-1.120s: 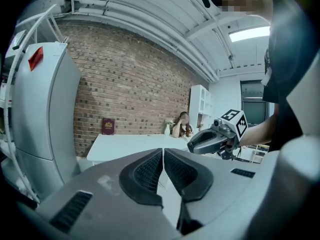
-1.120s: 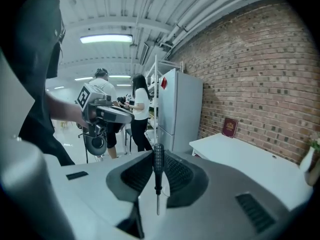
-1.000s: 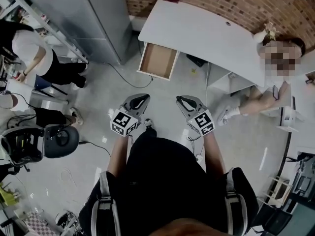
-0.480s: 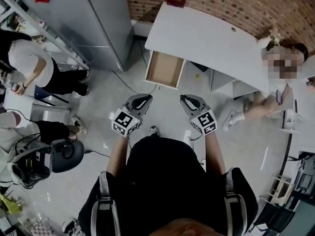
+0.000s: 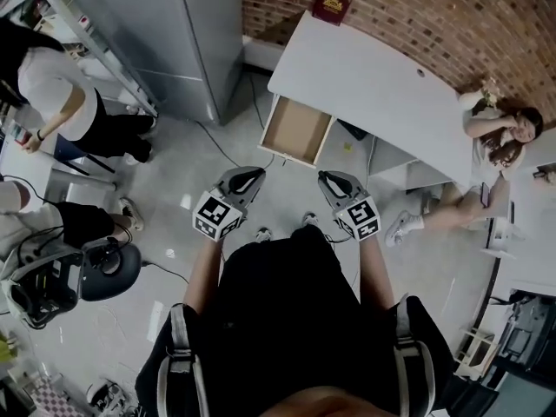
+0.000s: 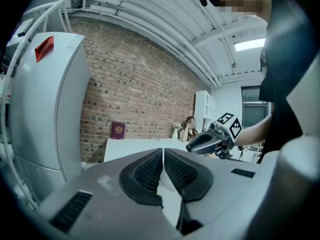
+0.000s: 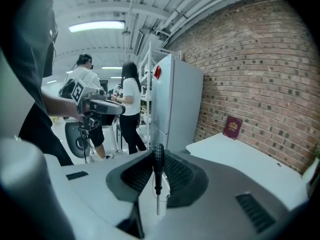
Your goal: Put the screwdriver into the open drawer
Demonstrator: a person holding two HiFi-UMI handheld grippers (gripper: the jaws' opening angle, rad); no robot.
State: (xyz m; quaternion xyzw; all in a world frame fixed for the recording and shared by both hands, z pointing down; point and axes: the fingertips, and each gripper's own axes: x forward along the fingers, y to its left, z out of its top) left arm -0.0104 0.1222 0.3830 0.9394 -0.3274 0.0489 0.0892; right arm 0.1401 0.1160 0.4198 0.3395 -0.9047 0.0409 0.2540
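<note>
The black-handled, steel-shafted screwdriver sat pinched by its handle between the grey right gripper pads, near the open wooden-bottomed drawer. The left gripper was closed and empty.

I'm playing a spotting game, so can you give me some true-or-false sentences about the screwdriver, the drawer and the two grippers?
1. The black-handled screwdriver is clamped in the right gripper. True.
2. The light wooden drawer of the white desk is closed. False: it is pulled open.
3. The left gripper holds a tool. False: its jaws are together with nothing between them.
4. A dark red book stands on the desk, against the brick wall. True.
</note>
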